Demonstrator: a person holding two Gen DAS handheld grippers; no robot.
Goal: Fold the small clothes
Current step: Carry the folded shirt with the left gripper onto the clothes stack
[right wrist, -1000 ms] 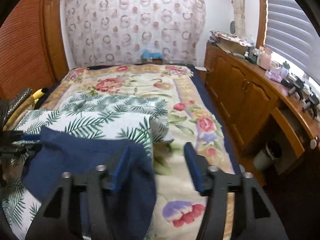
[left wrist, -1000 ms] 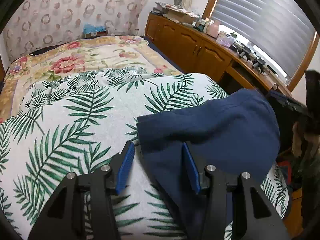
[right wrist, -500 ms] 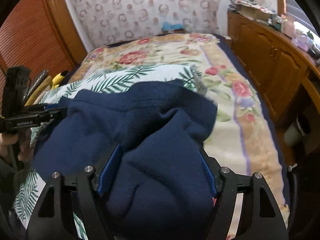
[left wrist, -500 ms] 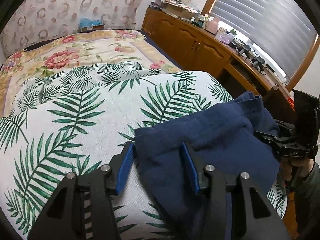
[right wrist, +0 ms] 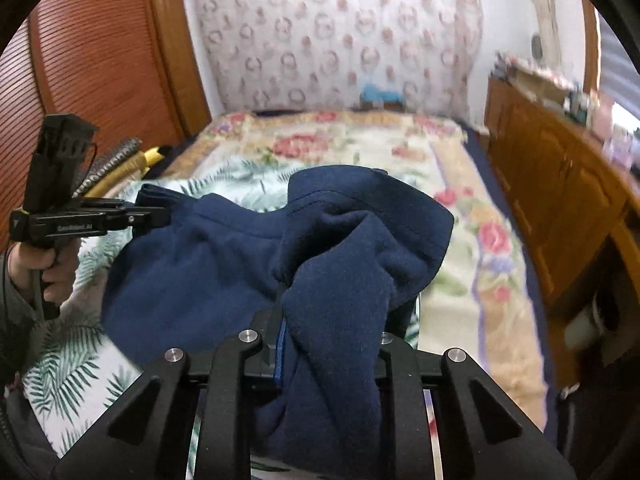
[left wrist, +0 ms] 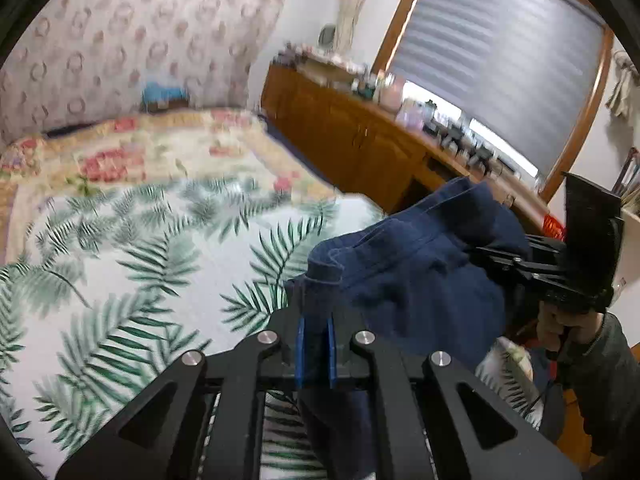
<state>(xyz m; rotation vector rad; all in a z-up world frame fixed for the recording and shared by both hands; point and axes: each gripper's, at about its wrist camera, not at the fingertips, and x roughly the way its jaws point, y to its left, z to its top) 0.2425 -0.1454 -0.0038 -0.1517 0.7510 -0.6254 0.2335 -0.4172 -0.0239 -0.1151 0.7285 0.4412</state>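
Observation:
A dark blue fleece garment (left wrist: 416, 276) hangs lifted between both grippers above the palm-leaf blanket (left wrist: 152, 256). My left gripper (left wrist: 315, 350) is shut on one corner of it, blue pads close together with cloth between. My right gripper (right wrist: 316, 344) is shut on the other side; the cloth (right wrist: 248, 264) drapes over its fingers and hides the right pad. The right gripper also shows at the right of the left wrist view (left wrist: 496, 260), and the left gripper at the left of the right wrist view (right wrist: 160, 216), each pinching the garment's edge.
The floral bedspread (right wrist: 452, 208) covers the bed beyond the blanket. A long wooden cabinet (left wrist: 360, 152) with clutter on top runs along the right under the window blind. A slatted wooden door (right wrist: 100, 80) stands at the left. A blue box (right wrist: 378, 94) sits at the headboard.
Both grippers have shut on the blue garment and lifted it off the blanket. It now hangs bunched between them; before, it lay on the bed between open jaws.

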